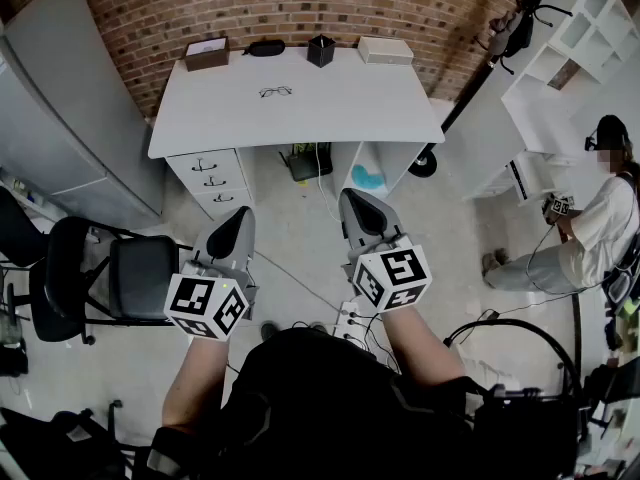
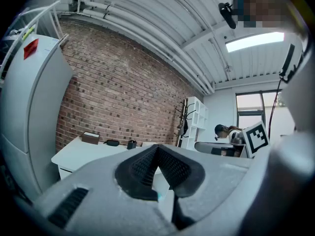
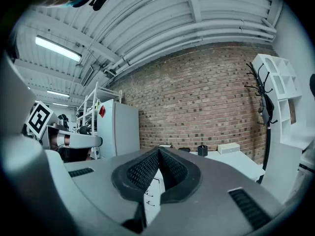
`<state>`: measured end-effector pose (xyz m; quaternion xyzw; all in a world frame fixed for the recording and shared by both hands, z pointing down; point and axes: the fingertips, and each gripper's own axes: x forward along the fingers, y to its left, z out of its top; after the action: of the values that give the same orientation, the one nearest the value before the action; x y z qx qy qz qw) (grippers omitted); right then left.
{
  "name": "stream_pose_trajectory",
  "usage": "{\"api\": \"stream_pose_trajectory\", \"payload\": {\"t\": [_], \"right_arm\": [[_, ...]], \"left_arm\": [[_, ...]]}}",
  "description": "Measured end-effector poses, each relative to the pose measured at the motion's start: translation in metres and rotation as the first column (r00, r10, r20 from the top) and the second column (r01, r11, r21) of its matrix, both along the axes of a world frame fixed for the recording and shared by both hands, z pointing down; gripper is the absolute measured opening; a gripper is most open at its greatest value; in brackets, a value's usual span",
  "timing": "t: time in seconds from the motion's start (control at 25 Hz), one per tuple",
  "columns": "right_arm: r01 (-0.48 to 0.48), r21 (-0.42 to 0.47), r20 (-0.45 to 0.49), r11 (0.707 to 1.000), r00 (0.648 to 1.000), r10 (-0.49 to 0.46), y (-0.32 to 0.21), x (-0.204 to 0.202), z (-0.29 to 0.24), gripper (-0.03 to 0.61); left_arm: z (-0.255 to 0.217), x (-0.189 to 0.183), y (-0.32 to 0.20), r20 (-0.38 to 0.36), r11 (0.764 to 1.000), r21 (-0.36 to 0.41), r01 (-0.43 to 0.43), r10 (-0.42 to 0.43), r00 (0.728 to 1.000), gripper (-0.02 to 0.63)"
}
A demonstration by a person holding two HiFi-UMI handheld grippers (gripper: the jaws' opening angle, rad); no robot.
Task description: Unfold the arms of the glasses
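the glasses [image 1: 275, 92] lie alone on the white desk [image 1: 300, 118], in front of a row along the brick wall: brown box [image 1: 206, 54], black case [image 1: 265, 48], black cup [image 1: 321, 50], white box [image 1: 385, 51]. the left gripper [image 1: 240, 214] and right gripper [image 1: 358, 197] are over the floor, well short of the desk, jaws together and empty. a black chair [image 1: 120, 278] stands at the left.
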<state>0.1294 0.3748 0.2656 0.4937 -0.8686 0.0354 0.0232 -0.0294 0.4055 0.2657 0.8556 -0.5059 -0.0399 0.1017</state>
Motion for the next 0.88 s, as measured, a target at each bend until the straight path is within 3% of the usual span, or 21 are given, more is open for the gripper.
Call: {"api": "stream_pose_trajectory", "payload": {"t": [0.52,0.68,0.88], "right_arm": [[-0.007,0.009,0.018,1.000,1.000,0.007,0.000,-0.015,-0.005,0.006],[-0.017,0.033,-0.037,0.999,0.999,0.018,0.002,-0.026,-0.005,0.006],[-0.002,0.022,-0.040,1.000,0.999,0.003,0.002,-0.044,-0.001,0.008]], "left_arm": [[0.002,-0.014,0.004,0.003,1.000,0.002,0.002,-0.002,1.000,0.008],[-0.003,-0.026,0.003,0.001,1.000,0.026,0.010,-0.010,1.000,0.008],[-0.002,-0.044,0.002,-0.018,0.999,0.038,0.000,0.000,1.000,0.008]]}}
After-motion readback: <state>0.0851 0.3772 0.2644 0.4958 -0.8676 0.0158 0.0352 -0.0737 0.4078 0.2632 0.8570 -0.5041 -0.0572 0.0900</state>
